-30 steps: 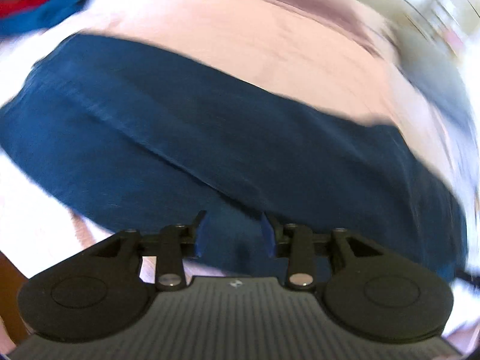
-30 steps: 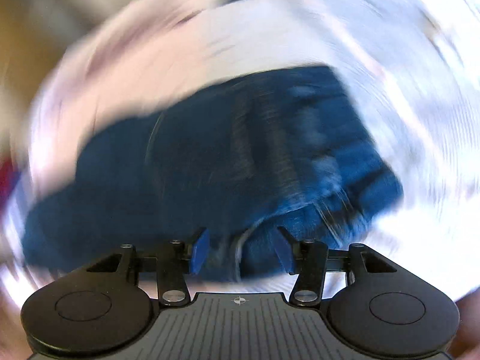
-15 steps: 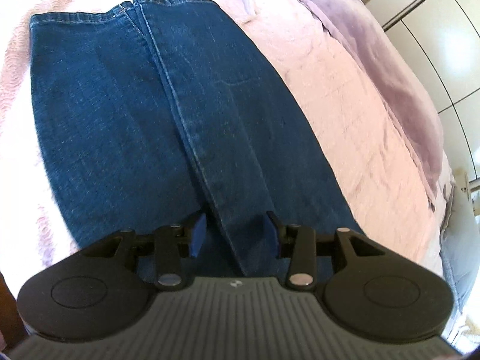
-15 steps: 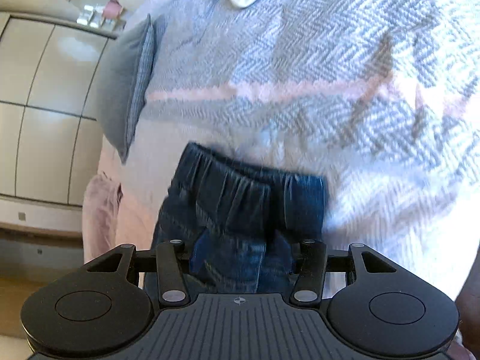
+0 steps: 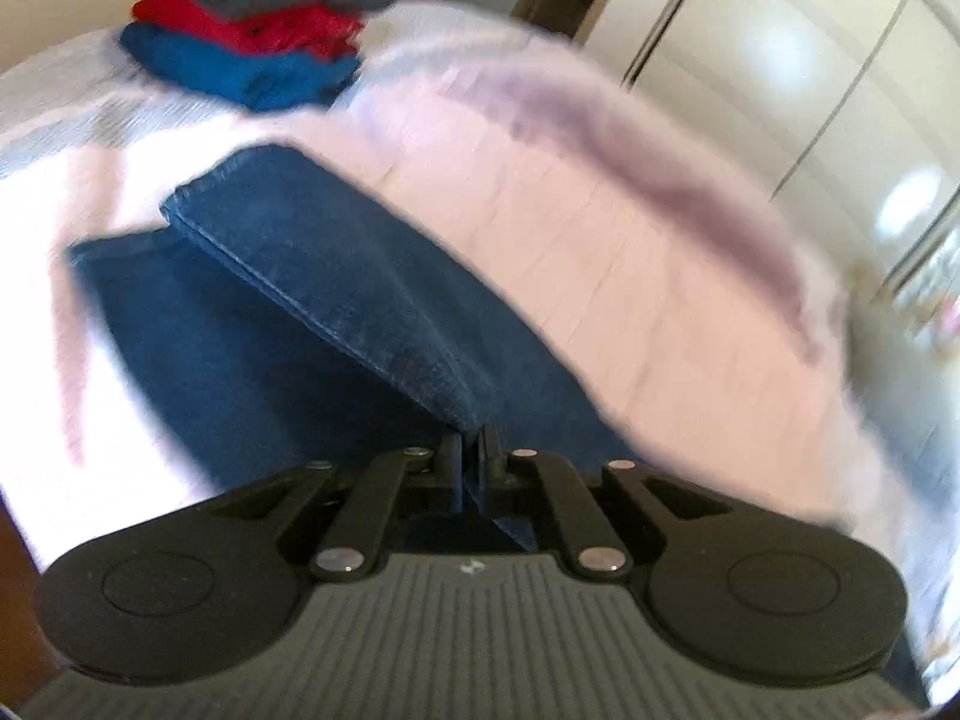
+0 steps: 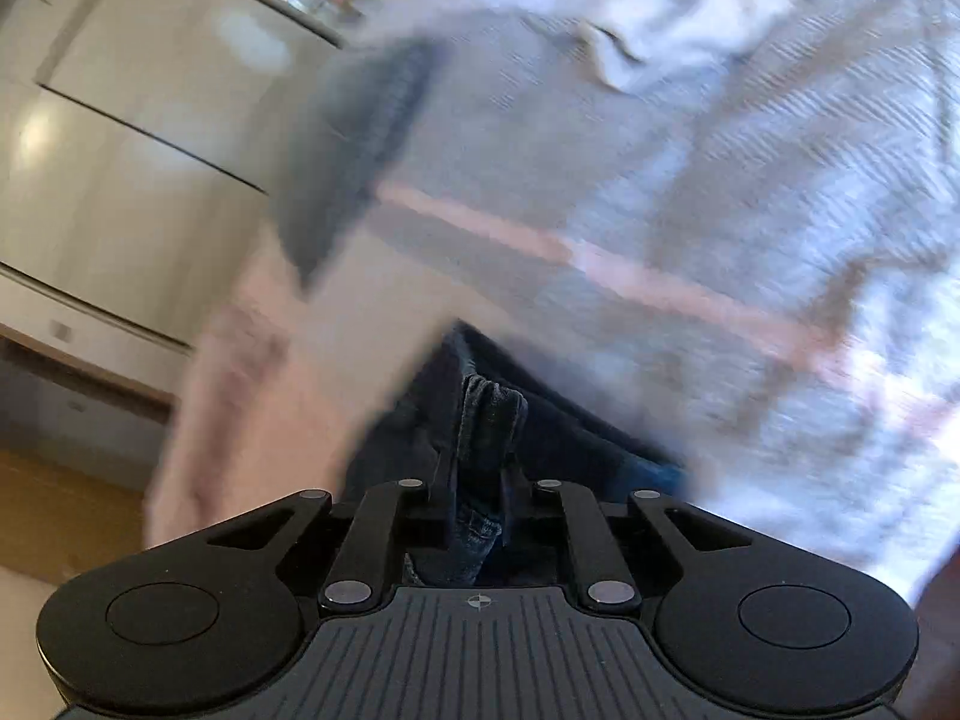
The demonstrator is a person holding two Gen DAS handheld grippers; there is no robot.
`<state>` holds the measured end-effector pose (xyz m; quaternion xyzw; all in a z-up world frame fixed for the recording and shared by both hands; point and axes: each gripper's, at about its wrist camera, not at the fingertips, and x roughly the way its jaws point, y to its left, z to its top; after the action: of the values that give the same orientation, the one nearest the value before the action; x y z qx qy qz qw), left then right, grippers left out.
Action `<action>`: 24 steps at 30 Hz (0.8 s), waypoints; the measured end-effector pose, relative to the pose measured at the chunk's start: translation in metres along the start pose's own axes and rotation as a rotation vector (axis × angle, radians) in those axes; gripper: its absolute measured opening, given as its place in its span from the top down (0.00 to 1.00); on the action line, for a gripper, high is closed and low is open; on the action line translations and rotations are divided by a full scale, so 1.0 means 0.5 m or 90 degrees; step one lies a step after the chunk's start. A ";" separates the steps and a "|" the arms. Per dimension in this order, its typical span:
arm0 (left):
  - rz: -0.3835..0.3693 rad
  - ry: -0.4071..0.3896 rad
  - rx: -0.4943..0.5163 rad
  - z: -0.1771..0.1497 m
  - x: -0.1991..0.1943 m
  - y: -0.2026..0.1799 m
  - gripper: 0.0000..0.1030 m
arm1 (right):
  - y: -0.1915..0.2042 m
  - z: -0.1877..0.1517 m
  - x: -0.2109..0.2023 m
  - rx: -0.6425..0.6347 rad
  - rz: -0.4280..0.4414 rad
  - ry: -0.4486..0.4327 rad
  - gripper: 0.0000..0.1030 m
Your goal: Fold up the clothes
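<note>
Pinching a fold of the blue jeans (image 5: 336, 276), the left gripper (image 5: 473, 444) has its jaws pressed almost together, with only a thin ridge of denim caught between the fingertips; those jaws have just been closing onto the cloth. From that pinch a seamed leg edge runs away up and to the left, raised a little over the flat layer of denim under it, and ends at a hemmed corner near the middle left of the left wrist view. The jeans lie on a bed with a pale pink cover (image 5: 600, 240), and the picture is blurred toward its edges.

The right gripper (image 6: 480, 468) grips a thicker, bunched wad of the same jeans (image 6: 489, 420). Its jaws have just been closing as well and now clamp the denim from both sides, standing a little apart because of the bulk of cloth between them. The gathered fabric sticks up above the fingertips, and more dark denim spreads beside and behind it on the bed.

At the far end of the bed, in the left wrist view, sits a stack of folded clothes (image 5: 252, 42): a blue piece at the bottom, a red one on it, a dark grey one on top. A grey pillow (image 6: 354, 162) and a crumpled white cloth (image 6: 654, 18) lie on the herringbone blanket (image 6: 750, 192) beyond the right gripper.
</note>
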<state>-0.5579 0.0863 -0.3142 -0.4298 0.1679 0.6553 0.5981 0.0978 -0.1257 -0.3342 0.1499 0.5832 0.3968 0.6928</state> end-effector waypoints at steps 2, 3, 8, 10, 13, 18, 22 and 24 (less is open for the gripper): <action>0.037 0.029 0.010 -0.035 0.015 0.008 0.97 | -0.022 -0.009 0.014 0.012 -0.035 0.024 0.89; 0.039 0.023 0.004 -0.039 0.013 0.008 0.97 | -0.024 -0.010 0.016 0.017 -0.030 0.020 0.89; 0.013 -0.027 -0.007 -0.035 -0.044 -0.005 0.97 | -0.017 -0.007 -0.018 -0.007 0.019 -0.007 0.89; 0.026 -0.004 -0.001 -0.051 -0.030 0.003 0.96 | -0.031 -0.004 -0.014 -0.003 -0.008 0.003 0.89; 0.052 0.040 -0.009 -0.069 0.018 0.016 0.93 | -0.061 -0.013 0.019 0.021 -0.051 0.027 0.87; 0.012 0.031 -0.063 -0.037 0.023 0.033 0.74 | -0.039 -0.004 0.019 0.016 -0.067 0.033 0.74; 0.007 0.008 -0.122 0.002 0.031 0.095 0.73 | -0.035 -0.004 0.027 0.037 -0.087 0.033 0.72; 0.011 -0.007 -0.160 0.032 0.040 0.134 0.72 | -0.028 -0.013 0.027 0.045 -0.104 0.022 0.72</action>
<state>-0.6242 0.0954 -0.3399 -0.4965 0.0850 0.6783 0.5349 0.0971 -0.1263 -0.3546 0.1194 0.6188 0.3208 0.7070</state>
